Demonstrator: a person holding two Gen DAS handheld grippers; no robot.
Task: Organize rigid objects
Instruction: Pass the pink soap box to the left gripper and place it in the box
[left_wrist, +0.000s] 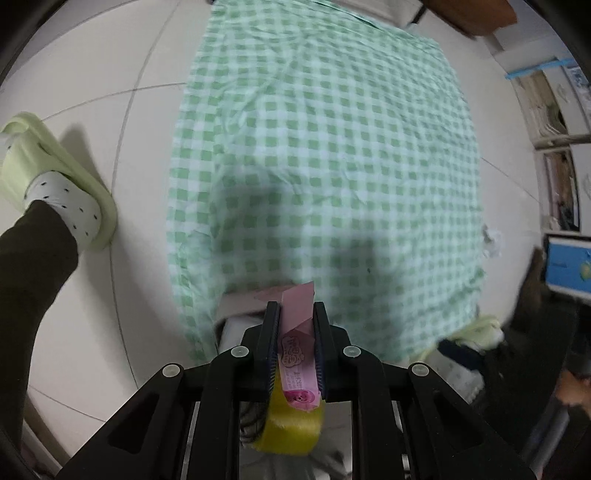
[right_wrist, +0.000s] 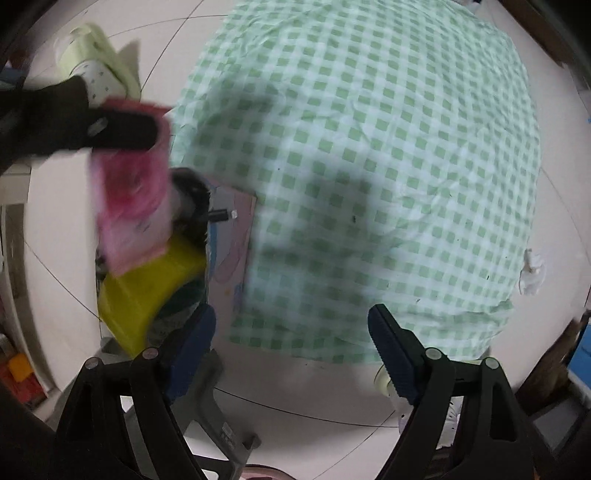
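My left gripper (left_wrist: 295, 314) is shut on a flat pink box (left_wrist: 298, 354), held on edge above a yellow box (left_wrist: 291, 428) in a container below. In the right wrist view the left gripper (right_wrist: 122, 129) shows at the upper left, blurred, with the pink box (right_wrist: 133, 206) hanging from it over the yellow box (right_wrist: 147, 291). My right gripper (right_wrist: 291, 332) is open and empty, above the near edge of the green checked cloth (right_wrist: 369, 166).
The green checked cloth (left_wrist: 325, 155) covers a table, on a white tiled floor (left_wrist: 110, 295). A person's foot in a pale green slipper (left_wrist: 55, 177) stands at the left. A pink and grey board (right_wrist: 232, 240) sticks out beside the cloth. Shelves (left_wrist: 554, 147) stand at the right.
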